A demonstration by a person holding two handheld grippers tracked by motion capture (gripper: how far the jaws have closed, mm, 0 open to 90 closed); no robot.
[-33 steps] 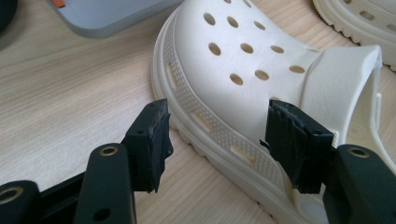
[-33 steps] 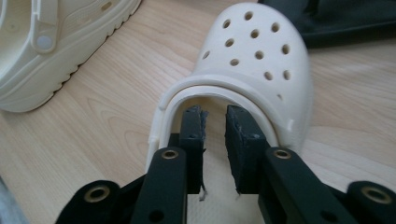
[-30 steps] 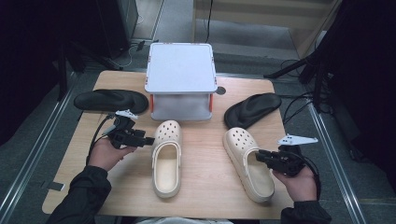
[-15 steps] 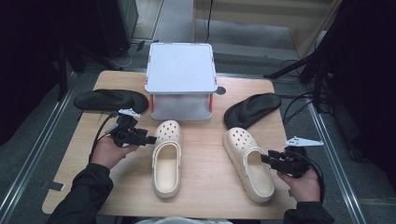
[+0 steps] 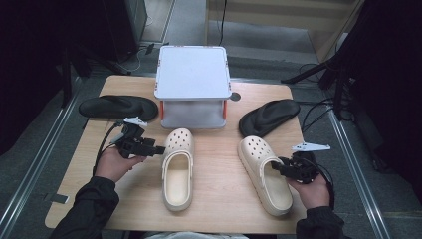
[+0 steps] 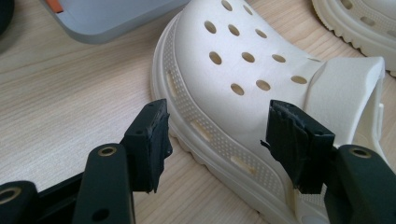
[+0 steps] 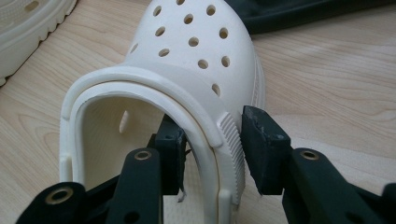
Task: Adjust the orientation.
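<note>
**Tongs at both clogs, neither one lifted yet**

The right tongs (image 7: pixel 212 154) straddle the side wall of the right clog (image 5: pixel 263 174) at its opening, one jaw inside the shoe and one outside. The jaws have just been closing on that wall; the outer pad looks to be touching the ribbed edge, but there is still a gap at the inner one, so I read this as not yet a firm pinch. The left tongs (image 6: pixel 224 144) stand spread, level with the side of the left clog (image 5: pixel 177 167), its edge between the jaws but clear of both pads.

Both clogs lie flat on the desk (image 5: pixel 219 209), toes pointing towards the grey two-tier rack (image 5: pixel 193 74) at the back. A black sandal (image 5: pixel 118 107) lies to the left of the rack and another black sandal (image 5: pixel 269 117) to its right.

As I judge it, the work is at an early stage: the rack's top is bare and no shoe is off the desk. Gripping, lifting and placing are all still left.
</note>
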